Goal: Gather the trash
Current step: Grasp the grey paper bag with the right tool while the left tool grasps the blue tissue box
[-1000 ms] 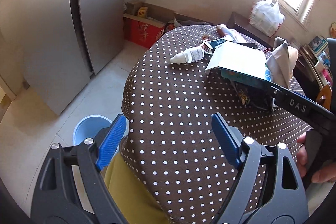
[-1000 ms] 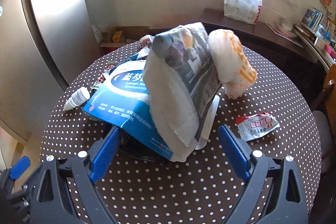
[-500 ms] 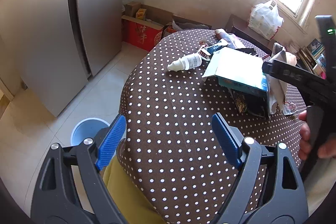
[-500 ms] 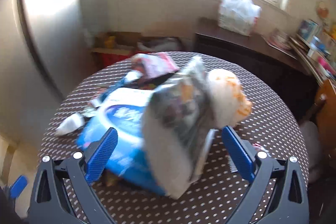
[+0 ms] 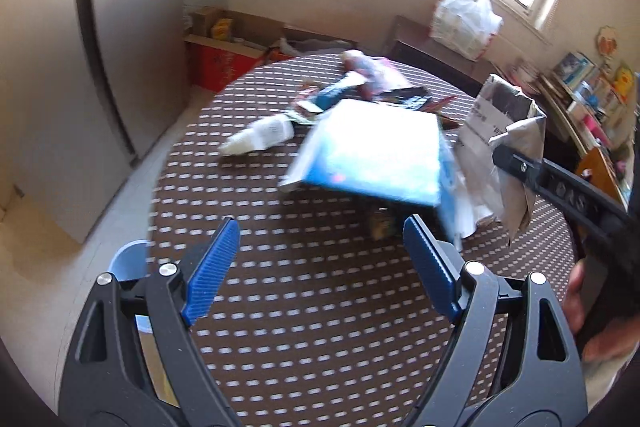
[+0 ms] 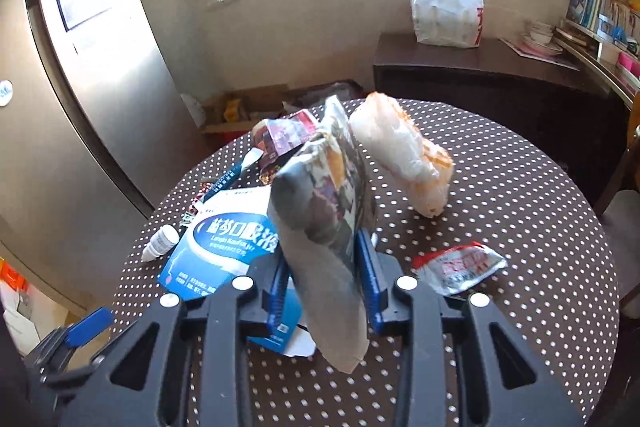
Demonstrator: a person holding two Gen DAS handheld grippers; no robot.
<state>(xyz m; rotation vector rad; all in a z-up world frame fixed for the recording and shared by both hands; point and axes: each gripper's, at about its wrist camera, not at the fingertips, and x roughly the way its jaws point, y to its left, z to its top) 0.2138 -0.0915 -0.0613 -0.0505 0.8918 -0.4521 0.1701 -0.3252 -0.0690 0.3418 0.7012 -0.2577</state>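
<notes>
The right gripper (image 6: 323,281) was closing on the crumpled grey-and-white printed snack bag (image 6: 320,211), its blue pads pressing the bag's sides, and the bag stood upright above the round worktop covered in brown white-dotted cloth (image 6: 520,187). The left gripper (image 5: 316,267) stood wide and empty above the near edge of the worktop.

Collection appeared to be at an early stage. The following items lay on the worktop:
- the flat blue-and-white carton (image 6: 224,239), just beside the held bag;
- the small white plastic bottle (image 6: 162,241);
- the white-and-orange crumpled plastic bag (image 6: 404,159);
- the red-and-white sachet (image 6: 460,265);
- further wrappers behind the carton.

A light blue bin (image 5: 130,259) showed on the floor beside the worktop; it was judged the likely destination.
</notes>
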